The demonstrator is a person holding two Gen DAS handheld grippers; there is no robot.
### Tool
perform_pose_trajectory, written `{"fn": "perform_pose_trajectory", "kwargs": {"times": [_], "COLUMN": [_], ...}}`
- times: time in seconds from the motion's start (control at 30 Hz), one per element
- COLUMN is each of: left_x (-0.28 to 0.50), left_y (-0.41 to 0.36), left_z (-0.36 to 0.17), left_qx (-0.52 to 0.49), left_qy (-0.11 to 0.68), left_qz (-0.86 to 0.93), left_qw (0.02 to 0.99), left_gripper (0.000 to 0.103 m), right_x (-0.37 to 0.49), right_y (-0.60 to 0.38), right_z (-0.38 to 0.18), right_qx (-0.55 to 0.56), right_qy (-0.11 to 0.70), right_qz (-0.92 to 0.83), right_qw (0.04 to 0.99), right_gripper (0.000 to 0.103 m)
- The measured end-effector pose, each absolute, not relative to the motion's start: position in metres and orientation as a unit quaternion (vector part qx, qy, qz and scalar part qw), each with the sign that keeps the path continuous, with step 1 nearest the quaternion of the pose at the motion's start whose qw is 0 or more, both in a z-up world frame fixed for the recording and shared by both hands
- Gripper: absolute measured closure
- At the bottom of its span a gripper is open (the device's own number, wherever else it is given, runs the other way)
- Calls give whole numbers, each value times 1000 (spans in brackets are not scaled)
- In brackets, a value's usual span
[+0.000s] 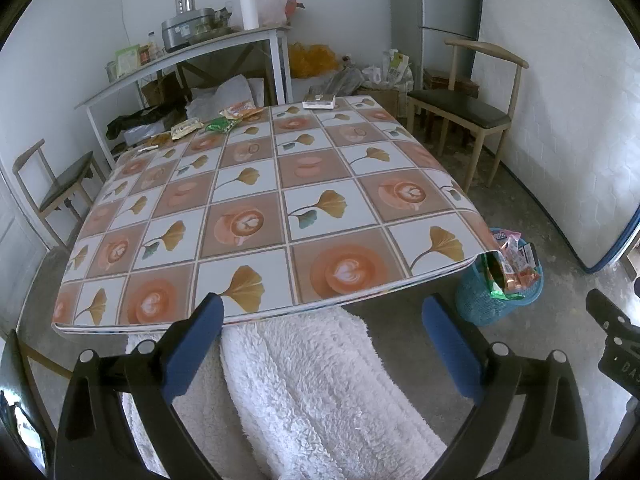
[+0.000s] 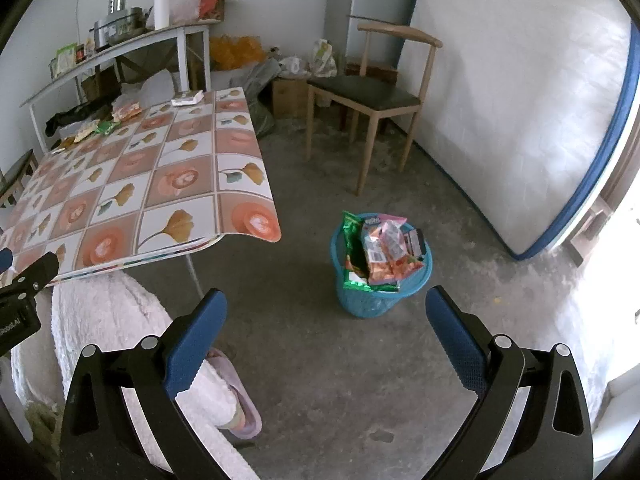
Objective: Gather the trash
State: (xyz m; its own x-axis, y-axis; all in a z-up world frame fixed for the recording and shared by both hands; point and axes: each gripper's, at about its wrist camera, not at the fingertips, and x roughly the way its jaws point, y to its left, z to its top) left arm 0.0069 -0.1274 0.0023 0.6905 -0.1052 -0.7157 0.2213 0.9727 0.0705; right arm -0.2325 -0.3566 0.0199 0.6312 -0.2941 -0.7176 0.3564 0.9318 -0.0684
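Observation:
A blue mesh trash basket [image 2: 380, 300] stands on the floor right of the table, filled with snack wrappers [image 2: 384, 252]; it also shows in the left wrist view [image 1: 480, 300]. Several wrappers lie at the table's far left edge: an orange one [image 1: 240, 109], a green one [image 1: 219, 124], a yellow one [image 1: 185, 128]. A white flat box [image 1: 319, 102] lies at the far edge. My left gripper [image 1: 322, 312] is open and empty at the table's near edge. My right gripper [image 2: 326, 304] is open and empty above the floor, just short of the basket.
The table [image 1: 256, 208] has a patterned cloth. Wooden chairs stand at far right [image 2: 372, 96] and at left [image 1: 60, 184]. A cluttered shelf [image 1: 192, 52] stands behind. A mattress [image 2: 520, 120] leans on the right wall. The person's white fleece legs [image 1: 312, 392] are below.

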Motion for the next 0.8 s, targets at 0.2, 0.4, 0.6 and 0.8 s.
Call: {"fn": "perform_pose_trajectory", "kwargs": {"times": [0.2, 0.4, 0.6, 0.8], "left_x": [7, 7, 8, 6], "left_y": [-127, -127, -126, -126], "left_z": [2, 2, 2, -1], "left_qx": [75, 76, 75, 74], "left_qy": [384, 383, 383, 384], "left_qz": [-90, -90, -89, -86], "left_qw": [916, 916, 916, 916], "left_gripper": [5, 5, 6, 5], "right_x": [-232, -230, -230, -230], "right_y": [-357, -357, -356, -354], "right_z": [20, 21, 21, 21], "right_qx": [40, 39, 39, 40], "right_qy": [391, 389, 389, 390], "right_qz": [-180, -180, -180, -180], "right_qw": [902, 903, 903, 902], "right_gripper": [7, 7, 7, 7]}}
